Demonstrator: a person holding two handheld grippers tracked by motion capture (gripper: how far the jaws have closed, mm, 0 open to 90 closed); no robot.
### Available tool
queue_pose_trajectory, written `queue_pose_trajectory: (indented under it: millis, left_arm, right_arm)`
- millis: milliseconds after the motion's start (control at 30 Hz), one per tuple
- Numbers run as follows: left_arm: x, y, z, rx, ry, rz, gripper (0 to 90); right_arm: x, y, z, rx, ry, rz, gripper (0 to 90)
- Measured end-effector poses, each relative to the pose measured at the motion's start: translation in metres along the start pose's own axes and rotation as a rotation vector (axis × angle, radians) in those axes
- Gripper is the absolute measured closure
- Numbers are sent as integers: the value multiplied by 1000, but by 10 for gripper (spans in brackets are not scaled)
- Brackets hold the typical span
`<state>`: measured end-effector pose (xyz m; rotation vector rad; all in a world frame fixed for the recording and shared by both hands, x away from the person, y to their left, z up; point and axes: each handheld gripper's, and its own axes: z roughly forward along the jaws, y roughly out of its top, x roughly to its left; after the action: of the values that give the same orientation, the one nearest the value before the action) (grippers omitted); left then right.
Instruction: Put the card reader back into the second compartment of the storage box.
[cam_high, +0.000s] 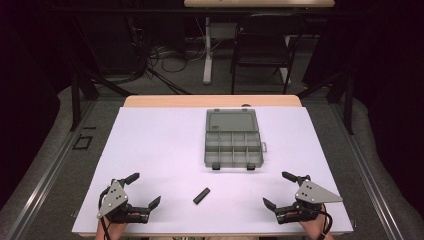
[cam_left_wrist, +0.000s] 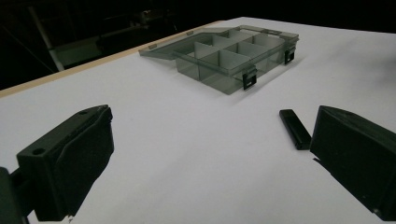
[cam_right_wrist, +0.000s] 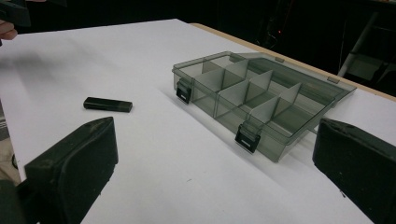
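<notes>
The left gripper (cam_high: 141, 189) is resting near-left on the white tabletop (cam_high: 150, 145), jaws wide and empty. The small flat black plastic stick (cam_high: 201, 195) is lying near centre; being so low, it may skid from a pinch. The open smoky-grey compartment box (cam_high: 233, 148) is sitting farther off, unobstructed. The right gripper (cam_high: 278, 189) is waiting near-right, jaws wide.

On the table (cam_high: 150, 150), the box (cam_high: 233, 145) lies at 12 o'clock from the stick (cam_high: 201, 195); grippers sit at 8 (cam_high: 135, 192) and 4 (cam_high: 282, 192).
</notes>
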<state>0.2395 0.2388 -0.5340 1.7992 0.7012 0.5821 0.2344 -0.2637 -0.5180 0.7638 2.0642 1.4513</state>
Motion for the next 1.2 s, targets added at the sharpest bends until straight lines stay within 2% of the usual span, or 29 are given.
queue_pose_trajectory:
  millis: [567, 667, 833, 900, 1067, 1200]
  left_arm:
    - [-9, 9, 18, 54, -15, 4, 0]
    - [-13, 13, 23, 53, -11, 0, 0]
    - [-26, 22, 33, 94, -27, 10, 0]
    - [-28, 22, 35, 94, -32, 7, 0]
    - [-35, 26, 43, 116, -16, 14, 0]
    - [-35, 26, 50, 144, -19, -13, 0]
  right_arm:
    - [-1, 0, 1, 15, 1, -4, 0]
    - [-3, -1, 2, 16, 3, -1, 0]
    - [-3, -1, 2, 18, 6, 7, 0]
    - [-3, -1, 2, 18, 7, 4, 0]
    - [-2, -1, 2, 22, 5, 11, 0]
    - [-3, -1, 4, 24, 7, 4, 0]
